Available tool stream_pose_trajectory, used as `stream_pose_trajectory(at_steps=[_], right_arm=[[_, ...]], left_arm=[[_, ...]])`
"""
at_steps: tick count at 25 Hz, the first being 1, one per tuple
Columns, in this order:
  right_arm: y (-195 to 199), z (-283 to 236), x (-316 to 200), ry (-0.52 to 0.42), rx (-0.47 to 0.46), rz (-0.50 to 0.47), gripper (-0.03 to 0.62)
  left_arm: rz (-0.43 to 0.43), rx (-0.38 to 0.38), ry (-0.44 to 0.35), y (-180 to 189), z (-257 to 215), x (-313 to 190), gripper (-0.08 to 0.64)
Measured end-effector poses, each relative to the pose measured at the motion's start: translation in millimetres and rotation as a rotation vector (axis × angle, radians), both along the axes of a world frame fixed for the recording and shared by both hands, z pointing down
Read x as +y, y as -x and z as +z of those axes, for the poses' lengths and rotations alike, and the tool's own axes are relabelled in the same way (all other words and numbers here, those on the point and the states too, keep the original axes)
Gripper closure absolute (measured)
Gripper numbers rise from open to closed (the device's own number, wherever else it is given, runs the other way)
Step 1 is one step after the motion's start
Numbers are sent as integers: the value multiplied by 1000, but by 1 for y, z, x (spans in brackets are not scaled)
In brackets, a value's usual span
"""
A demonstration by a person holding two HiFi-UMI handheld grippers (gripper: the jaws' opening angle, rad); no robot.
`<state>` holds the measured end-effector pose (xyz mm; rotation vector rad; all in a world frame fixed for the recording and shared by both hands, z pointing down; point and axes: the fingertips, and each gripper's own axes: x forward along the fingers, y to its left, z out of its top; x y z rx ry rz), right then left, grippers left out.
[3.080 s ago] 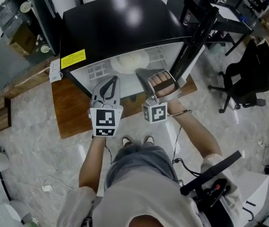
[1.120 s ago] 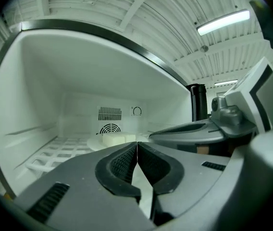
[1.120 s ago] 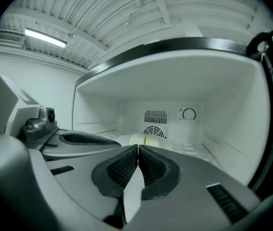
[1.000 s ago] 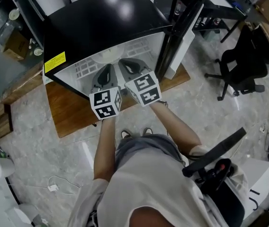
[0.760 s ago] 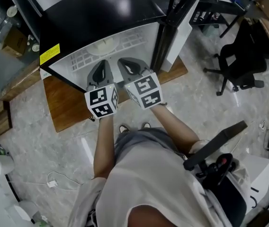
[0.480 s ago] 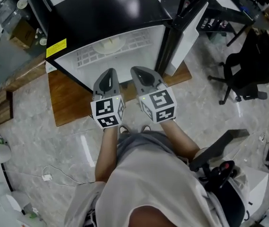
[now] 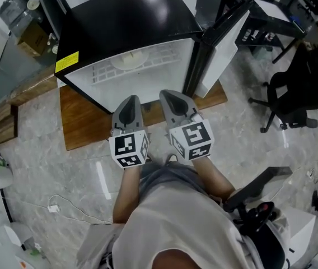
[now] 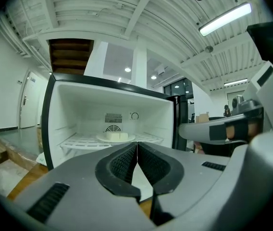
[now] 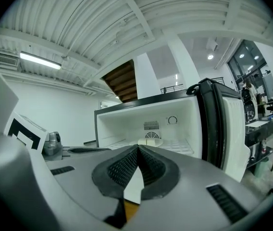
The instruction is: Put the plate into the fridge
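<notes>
A white plate [image 7: 129, 60] [image 8: 115, 138] [image 9: 151, 141] with pale blocks of food rests on the wire shelf [image 7: 148, 60] inside the black fridge [image 7: 122, 21], whose door [image 7: 221, 42] stands open to the right. My left gripper [image 7: 129, 103] [image 8: 137, 146] and right gripper [image 7: 170, 98] [image 9: 138, 148] hang side by side in front of the fridge opening, well back from the plate. Both are shut with the jaw pads pressed together and nothing between them.
The fridge stands on a low wooden platform [image 7: 83, 125] over a marble floor. A black office chair [image 7: 296, 94] and a desk [image 7: 271, 15] are to the right. A glass table with a cardboard box [image 7: 33, 38] is at the left.
Both grippers have pulled back out of the fridge toward the person, leaving the plate on the shelf. The right gripper has shut and turned marker-side up since the earliest frame.
</notes>
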<state>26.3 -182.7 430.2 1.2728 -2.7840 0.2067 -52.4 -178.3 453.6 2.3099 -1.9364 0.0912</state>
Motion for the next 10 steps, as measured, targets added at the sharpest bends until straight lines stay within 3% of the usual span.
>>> stream_pose_trajectory(at_steps=[5, 10], right_arm=[[0, -7, 2, -12, -29, -3, 575], [0, -8, 3, -34, 0, -19, 575]], left_arm=[[-5, -6, -9, 0, -7, 2, 540], [-5, 12, -29, -5, -11, 0, 540]])
